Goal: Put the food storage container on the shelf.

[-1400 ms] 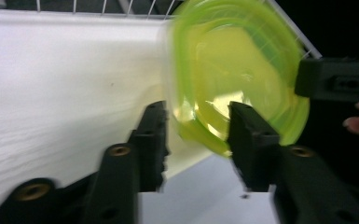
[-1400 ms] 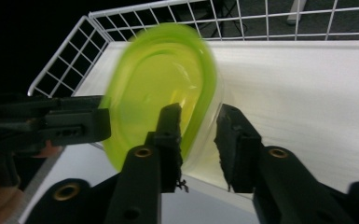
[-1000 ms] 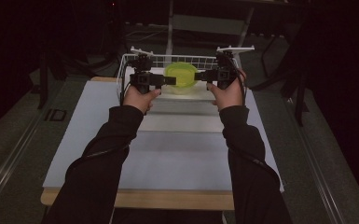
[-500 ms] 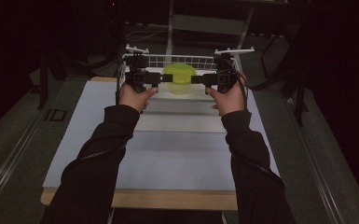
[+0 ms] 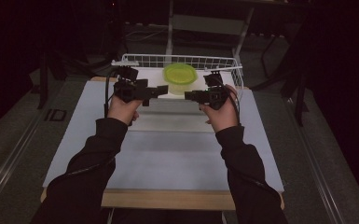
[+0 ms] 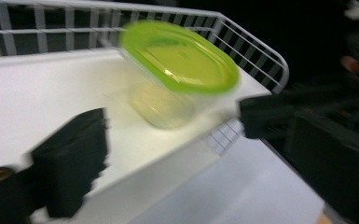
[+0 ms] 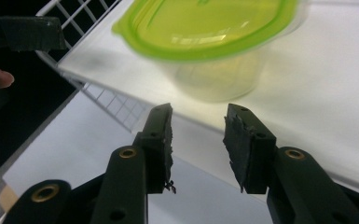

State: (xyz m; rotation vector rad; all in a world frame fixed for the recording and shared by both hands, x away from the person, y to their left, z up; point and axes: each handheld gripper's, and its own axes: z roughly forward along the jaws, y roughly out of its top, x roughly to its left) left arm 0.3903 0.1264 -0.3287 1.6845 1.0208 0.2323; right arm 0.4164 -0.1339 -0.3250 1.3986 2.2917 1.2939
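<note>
One wire basket (image 5: 224,63), white, sits at the far end of the table (image 5: 168,154). Its walls are an open grid of thin wire; its floor is a flat white panel. Inside it stands one tub (image 5: 180,80): a clear plastic body, round-cornered, under a smooth, glossy lime-green lid (image 7: 200,23). What the tub holds cannot be made out through the wall. The tub is upright, near the basket's middle, toward its near edge.

Two tools are held just in front of the basket's near edge, one on each side of the tub, neither touching it. The left tool (image 5: 156,90) points inward toward the tub; in the left gripper view, which is blurred, one black jaw shows clearly and the gap cannot be judged, so its state cannot be told. The right tool (image 7: 198,140) has its two black jaws parted with nothing between them, aimed at the tub's clear body from below the basket's rim. The jaw pads (image 7: 240,140) look rough and frayed at the edges.

The table top is pale and matte, with a wooden edge nearest the person. Two dark sleeves (image 5: 93,163) reach toward the basket.
</note>
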